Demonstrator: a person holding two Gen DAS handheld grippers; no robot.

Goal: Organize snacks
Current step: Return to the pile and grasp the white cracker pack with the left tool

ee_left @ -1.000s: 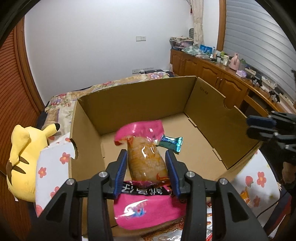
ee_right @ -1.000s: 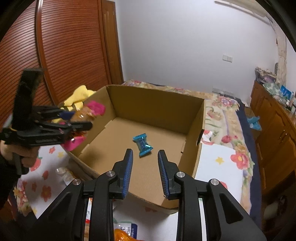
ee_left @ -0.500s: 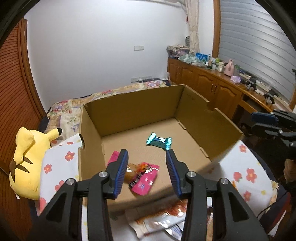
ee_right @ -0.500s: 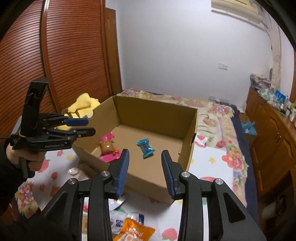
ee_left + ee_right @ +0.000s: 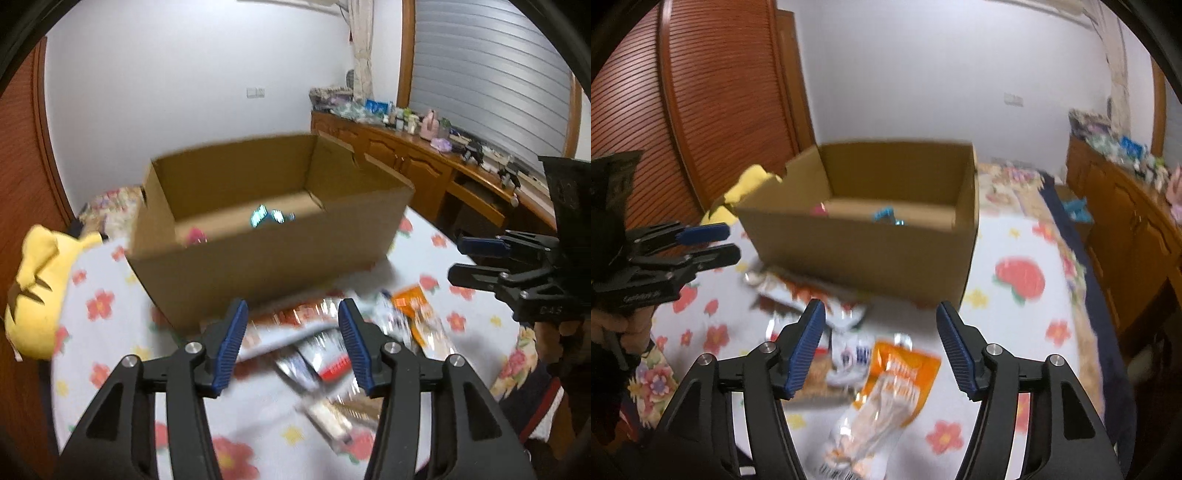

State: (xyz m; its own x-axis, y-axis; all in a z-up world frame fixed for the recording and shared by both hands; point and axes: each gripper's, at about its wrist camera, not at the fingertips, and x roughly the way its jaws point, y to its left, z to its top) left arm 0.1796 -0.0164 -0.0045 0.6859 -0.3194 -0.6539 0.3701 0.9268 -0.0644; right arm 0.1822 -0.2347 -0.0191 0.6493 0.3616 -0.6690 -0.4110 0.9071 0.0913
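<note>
Both wrist cameras looked forward and down from in front of the cardboard box (image 5: 266,254), near the snack packets (image 5: 886,384) before it, the left from its left, the right from its right; both showed its open top.

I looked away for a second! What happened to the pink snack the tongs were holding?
The left tongs let the pink-wrapped snack go into the brown cardboard box, then pulled back, open, over the loose packets. The right tongs pulled back too and opened wider over the orange snack packet. The blue-wrapped candy stayed in the box.
</note>
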